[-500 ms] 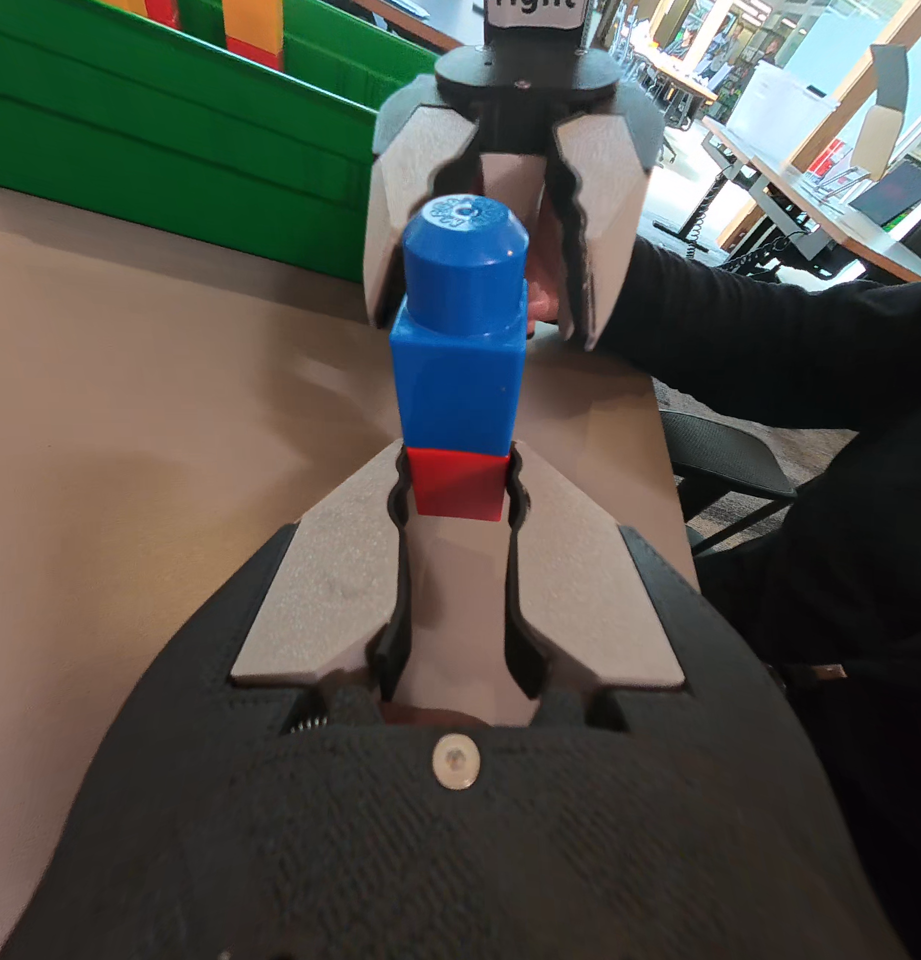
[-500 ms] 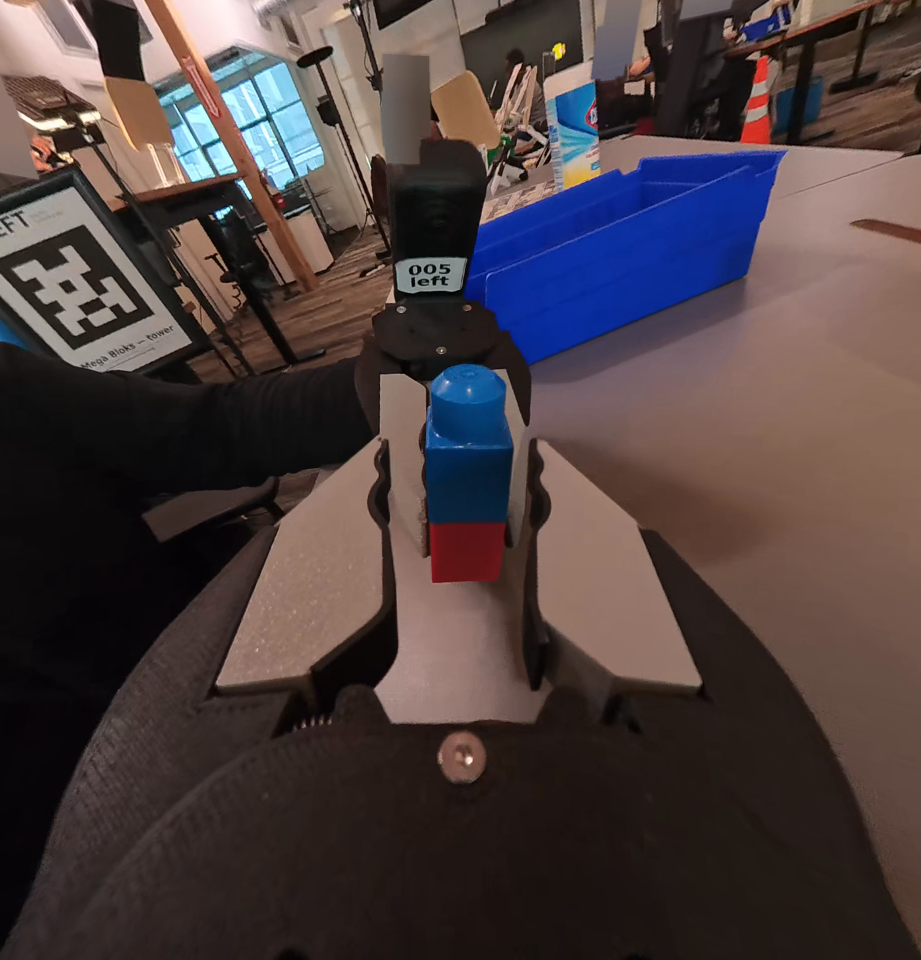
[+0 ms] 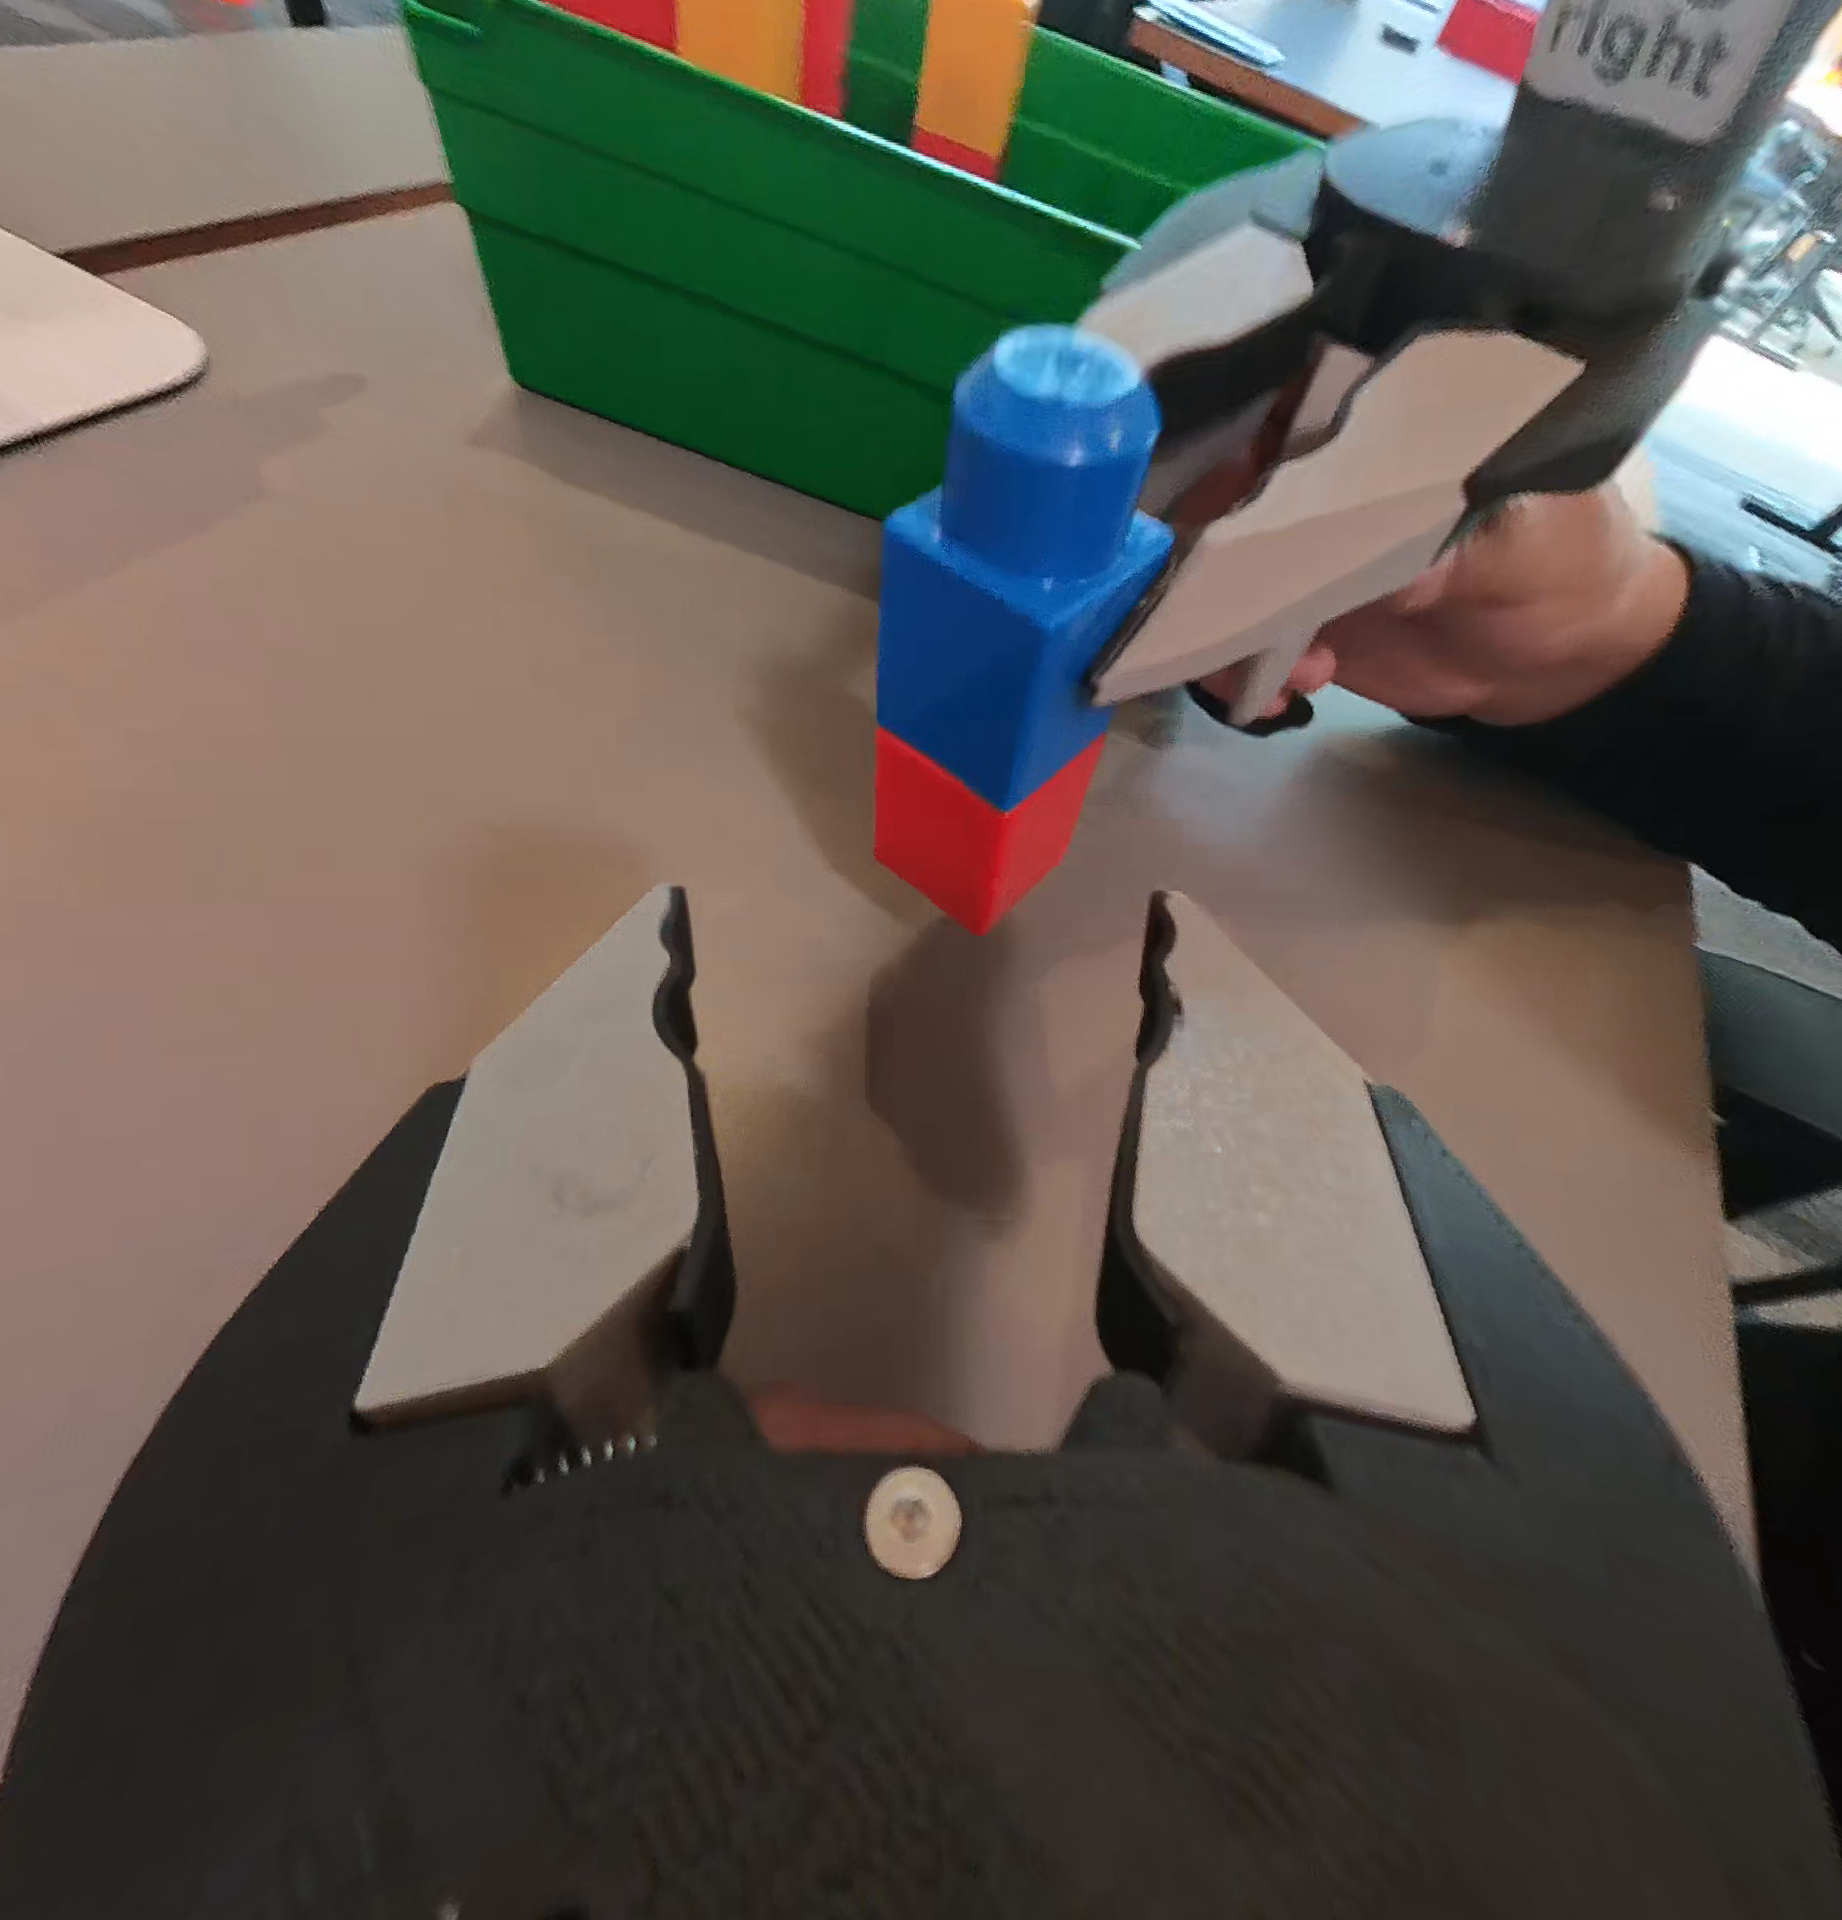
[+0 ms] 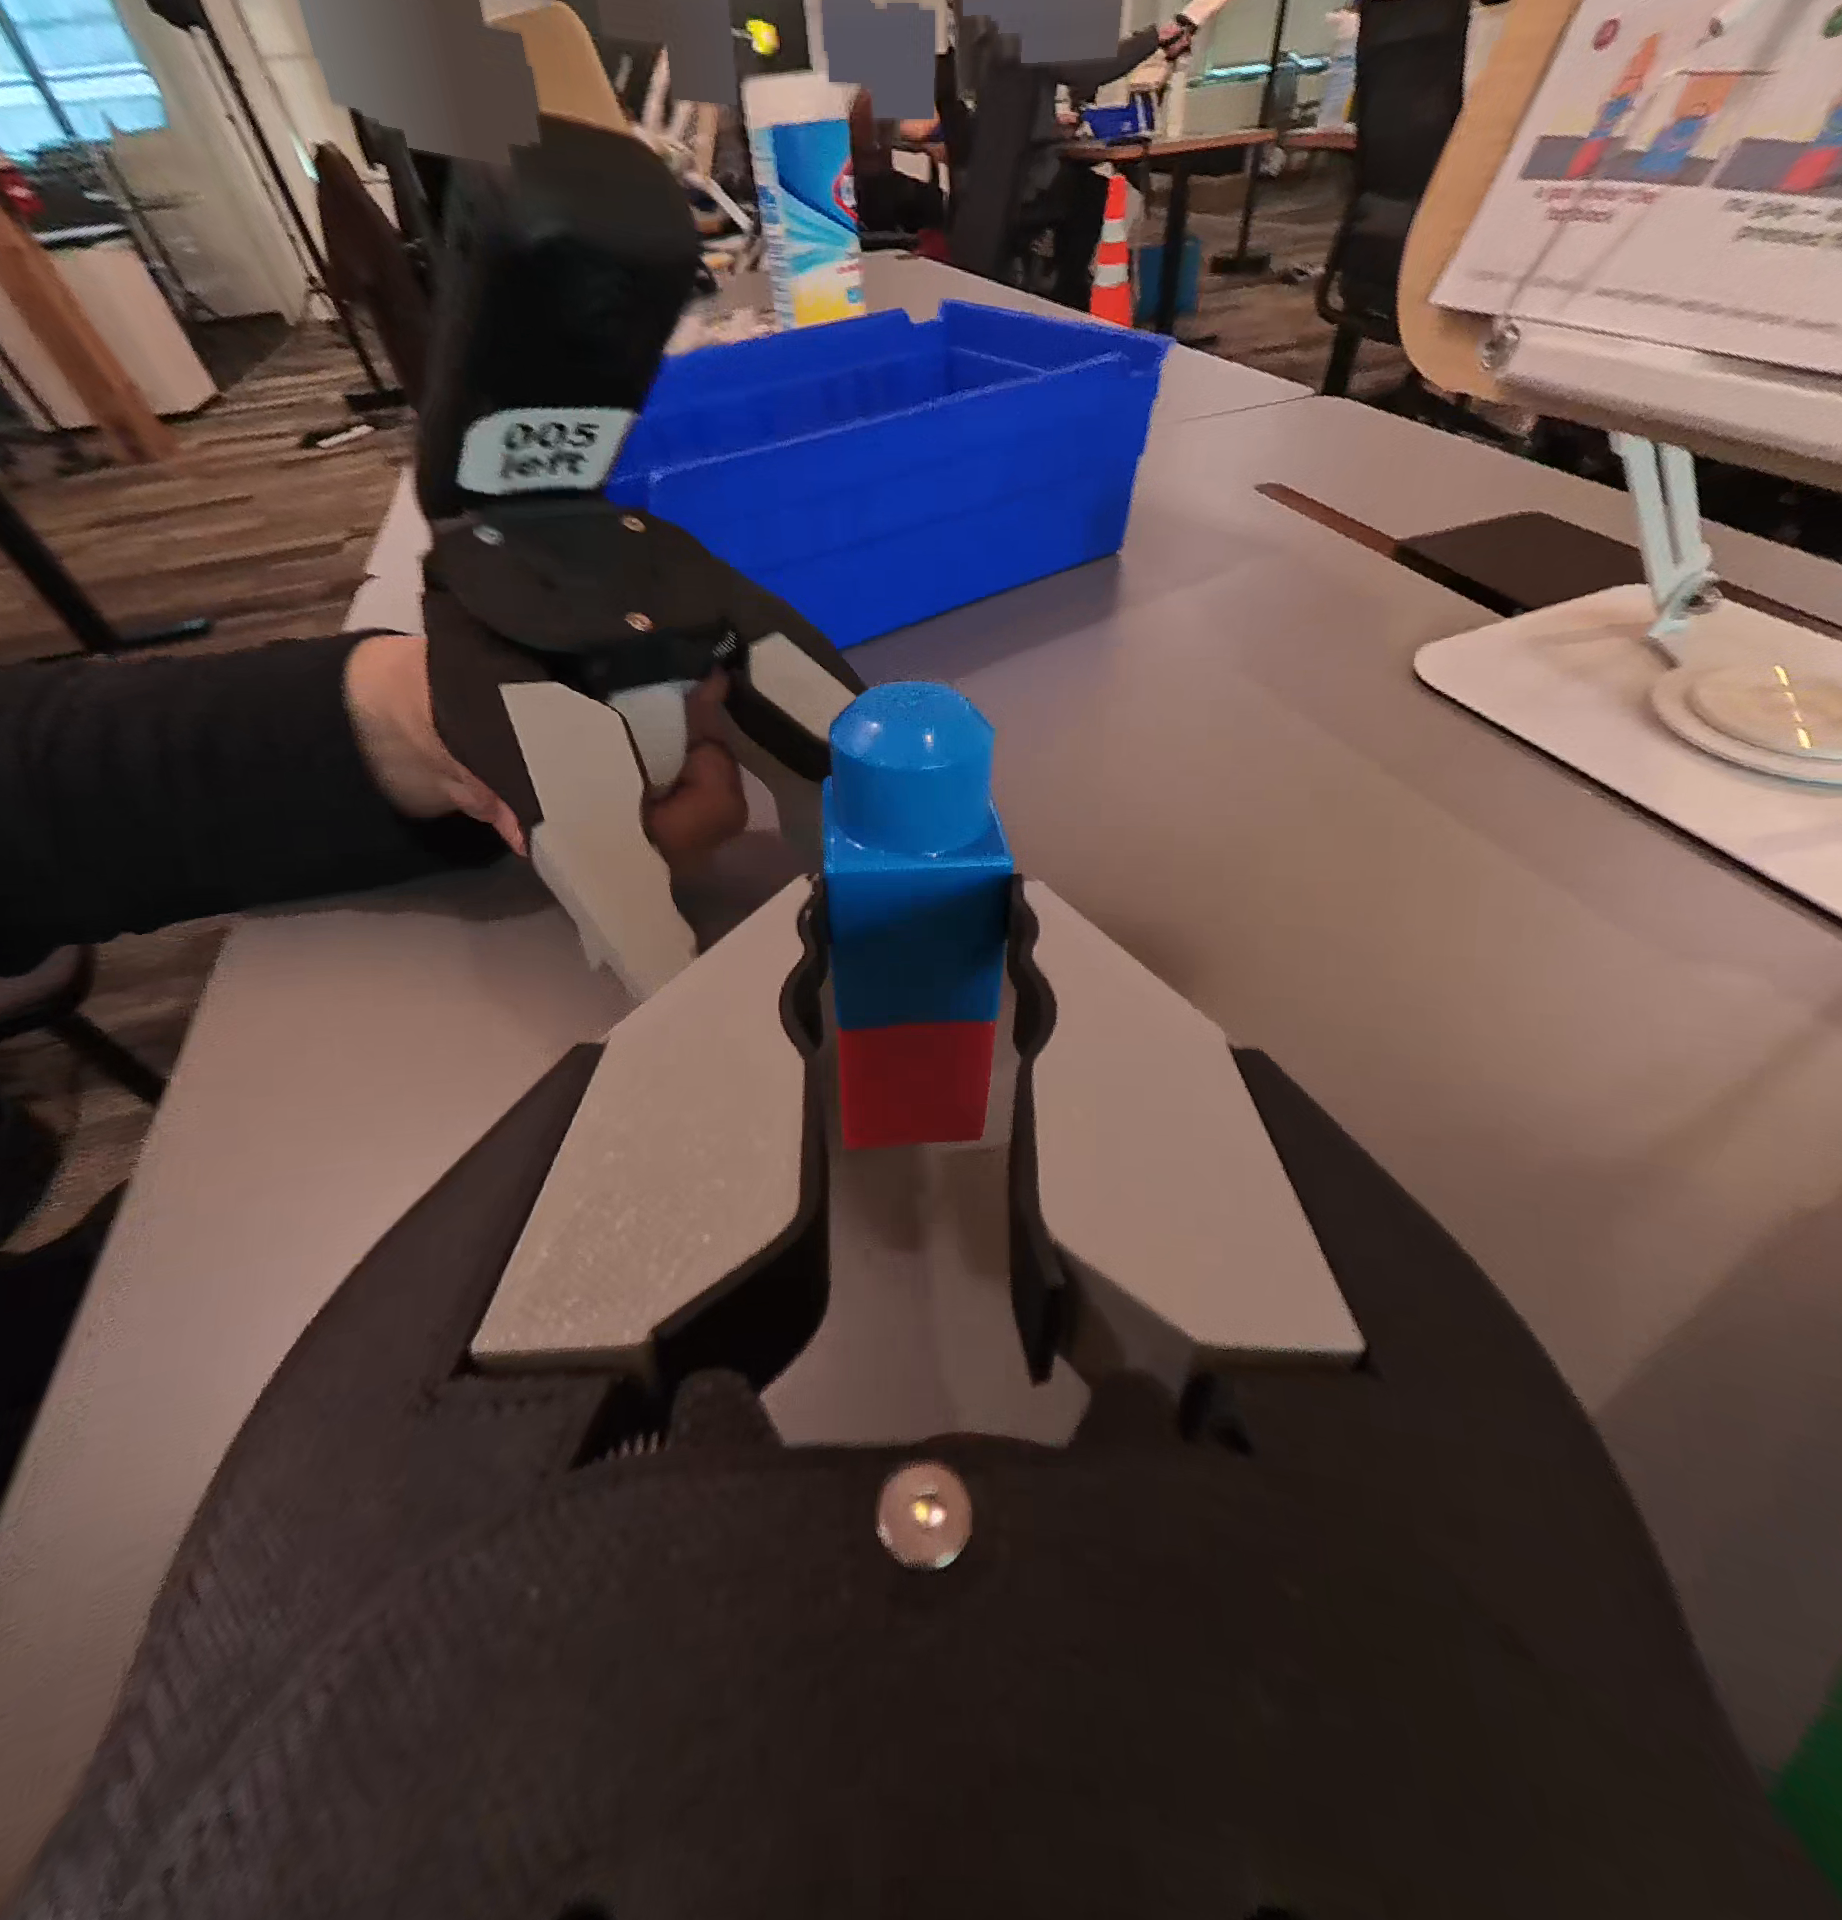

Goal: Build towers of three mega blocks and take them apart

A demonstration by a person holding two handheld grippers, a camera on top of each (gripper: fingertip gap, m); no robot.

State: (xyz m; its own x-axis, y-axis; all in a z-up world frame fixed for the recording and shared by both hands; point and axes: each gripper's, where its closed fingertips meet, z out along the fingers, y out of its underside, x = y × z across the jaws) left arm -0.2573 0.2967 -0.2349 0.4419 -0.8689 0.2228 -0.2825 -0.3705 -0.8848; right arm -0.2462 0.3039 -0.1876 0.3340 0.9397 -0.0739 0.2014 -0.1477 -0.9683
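Blue block [image 4: 915,914] on red block [image 4: 917,1081] clamped by right gripper [image 4: 915,997], left gripper [image 3: 917,997] spread empty, green bin [image 3: 792,301] left-view only.

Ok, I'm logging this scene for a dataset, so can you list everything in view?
blue block: one, blue, stacked on the red block, clamped by the right gripper
red block: one, red, under the blue block
green bin: one, green, far side of the table, holding yellow and red blocks
blue bin: one, blue, on the table
table: one, grey-brown
stand with instruction sheet: one, white, right edge
left gripper: open, empty
right gripper: shut on the blue block
hands: two, dark sleeves
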